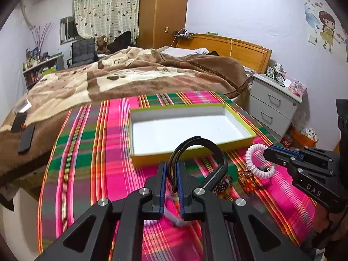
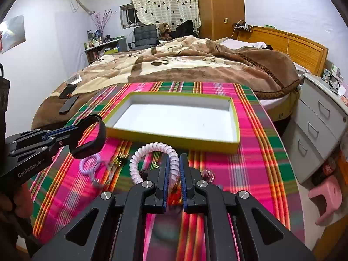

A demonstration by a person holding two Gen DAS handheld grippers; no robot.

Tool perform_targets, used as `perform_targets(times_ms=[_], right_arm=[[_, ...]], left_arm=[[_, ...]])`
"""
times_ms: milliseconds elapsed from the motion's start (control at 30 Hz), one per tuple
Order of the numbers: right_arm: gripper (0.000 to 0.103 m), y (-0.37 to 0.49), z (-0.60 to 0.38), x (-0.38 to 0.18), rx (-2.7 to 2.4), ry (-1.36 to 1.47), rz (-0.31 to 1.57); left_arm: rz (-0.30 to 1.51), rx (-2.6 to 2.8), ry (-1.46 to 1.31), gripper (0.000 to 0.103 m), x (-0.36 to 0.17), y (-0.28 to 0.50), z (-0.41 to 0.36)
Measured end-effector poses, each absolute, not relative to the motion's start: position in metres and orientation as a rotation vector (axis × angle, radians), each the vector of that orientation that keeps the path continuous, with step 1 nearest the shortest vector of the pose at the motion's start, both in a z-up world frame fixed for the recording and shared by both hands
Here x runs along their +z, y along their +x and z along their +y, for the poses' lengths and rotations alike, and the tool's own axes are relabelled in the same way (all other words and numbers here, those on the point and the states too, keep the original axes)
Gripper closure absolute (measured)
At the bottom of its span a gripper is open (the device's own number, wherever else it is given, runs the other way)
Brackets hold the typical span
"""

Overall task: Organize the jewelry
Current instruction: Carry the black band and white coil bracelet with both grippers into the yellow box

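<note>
My left gripper [image 1: 171,169] is shut on a black bangle [image 1: 208,150], which loops up above the plaid cloth just short of the box. The same bangle [image 2: 91,139] shows at the left of the right wrist view in that gripper [image 2: 75,128]. My right gripper [image 2: 174,163] is shut on a white spiral coil bracelet [image 2: 150,150], lifted off the cloth. From the left wrist view this coil [image 1: 256,161] hangs at the tip of the right gripper [image 1: 268,152]. A shallow box [image 2: 174,140] with yellow-green walls and a white floor lies empty ahead of both.
Loose pieces lie on the cloth: a pale lilac ring chain [image 2: 93,165], small gold items [image 2: 120,159] and a dark red piece [image 2: 208,174]. The plaid-covered table [image 1: 87,152] abuts a bed with a brown blanket [image 1: 130,76]. White drawers [image 2: 319,126] and a pink stool [image 2: 326,198] stand right.
</note>
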State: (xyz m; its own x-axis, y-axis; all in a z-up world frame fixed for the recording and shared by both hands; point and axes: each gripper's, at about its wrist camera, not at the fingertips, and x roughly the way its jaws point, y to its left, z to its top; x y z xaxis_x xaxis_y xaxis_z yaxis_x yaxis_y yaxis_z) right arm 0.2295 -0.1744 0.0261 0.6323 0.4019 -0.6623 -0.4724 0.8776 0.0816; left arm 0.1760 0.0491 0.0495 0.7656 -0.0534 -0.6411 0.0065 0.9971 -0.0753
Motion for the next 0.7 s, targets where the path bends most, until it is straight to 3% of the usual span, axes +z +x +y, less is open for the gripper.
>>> perform_targets(times_ms=[700], right_arm=[[0.093,0.374,-0.151,-0.007,0.461,-0.104,0.831]], left_arm=[[0.768,-0.014,-0.060,0.094,0.019,0.326,0.068]])
